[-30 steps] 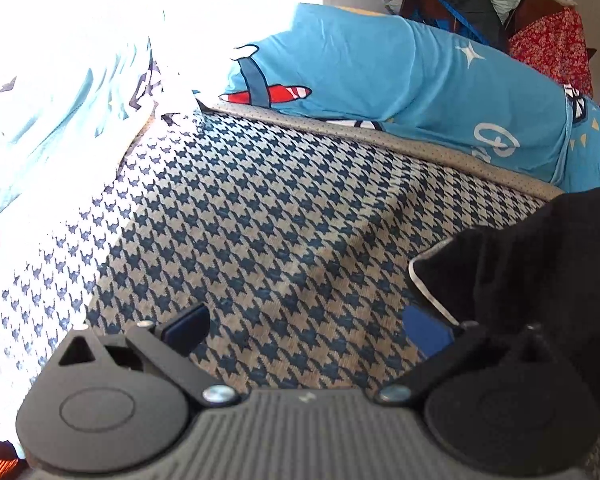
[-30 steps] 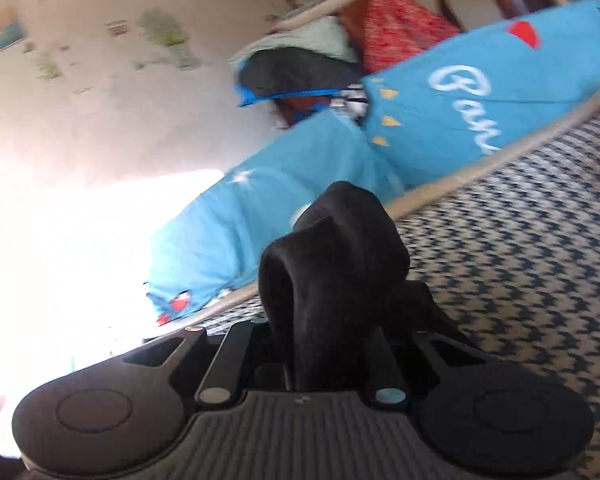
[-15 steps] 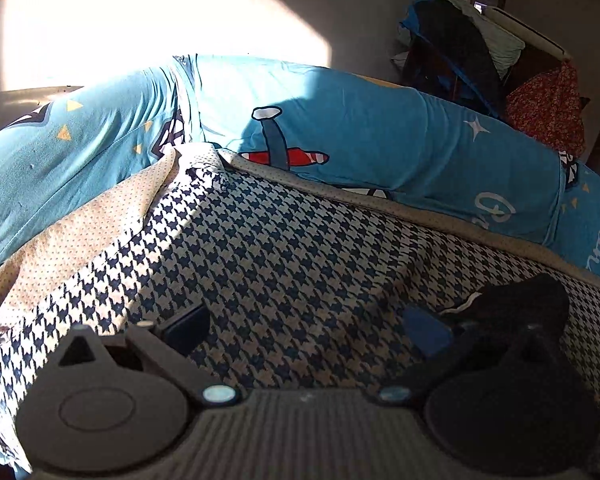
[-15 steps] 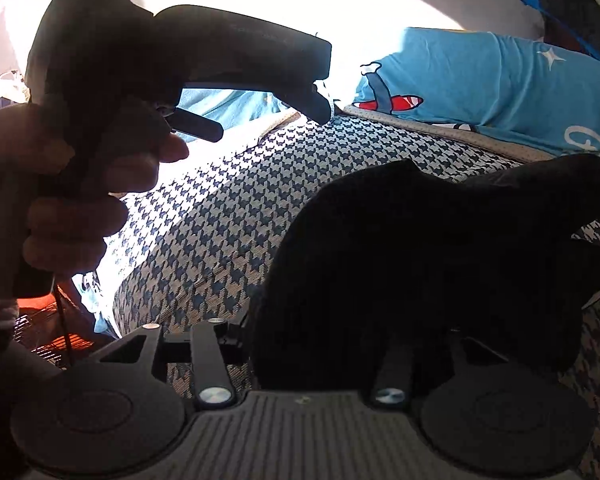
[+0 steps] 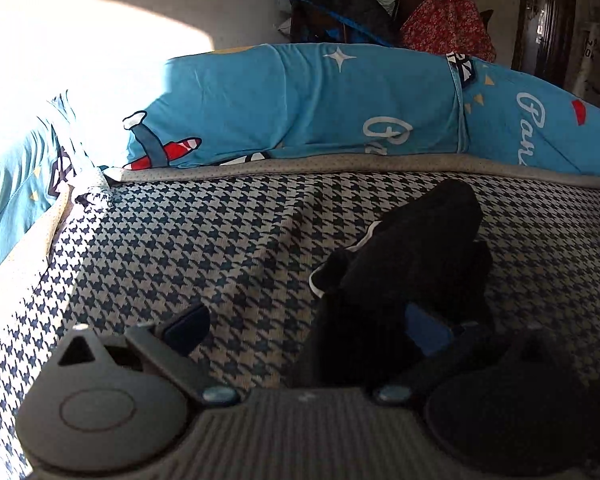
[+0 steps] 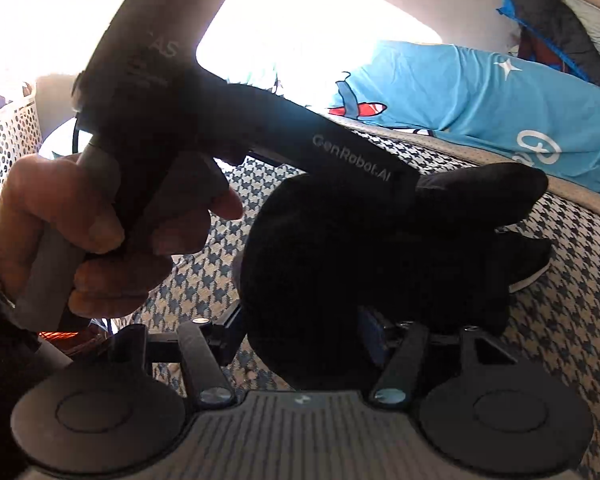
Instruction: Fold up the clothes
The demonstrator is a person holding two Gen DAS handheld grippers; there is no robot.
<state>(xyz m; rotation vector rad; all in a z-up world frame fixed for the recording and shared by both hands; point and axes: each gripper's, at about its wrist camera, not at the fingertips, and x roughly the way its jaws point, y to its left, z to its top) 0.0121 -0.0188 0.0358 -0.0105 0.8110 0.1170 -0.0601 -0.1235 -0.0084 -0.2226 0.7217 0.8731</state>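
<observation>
Left hand (image 6: 92, 232): we grip the left tool's handle at the left of the right wrist view, its dark body crossing over the garment.
Left gripper (image 5: 306, 326): we see its jaws spread wide, one pad over bare cover, the other sunk against the dark cloth; nothing is pinched. If we close here, we judge we would catch only a loose ridge and drag the bundle askew.
Black garment (image 5: 412, 264): it lies bunched on the houndstooth bed cover (image 5: 180, 248), near the blue bolster (image 5: 320, 104), a white-edged hem showing at its left side.
Right gripper (image 6: 300, 332): its jaws are opening, with the garment's mass between them and no longer clearly pressed. We judge cloth could snag on a pad and lift as we draw away, undoing the fold.
Glare: the sunlit patch at left washes out that edge, so we could misjudge the cover's edge.
</observation>
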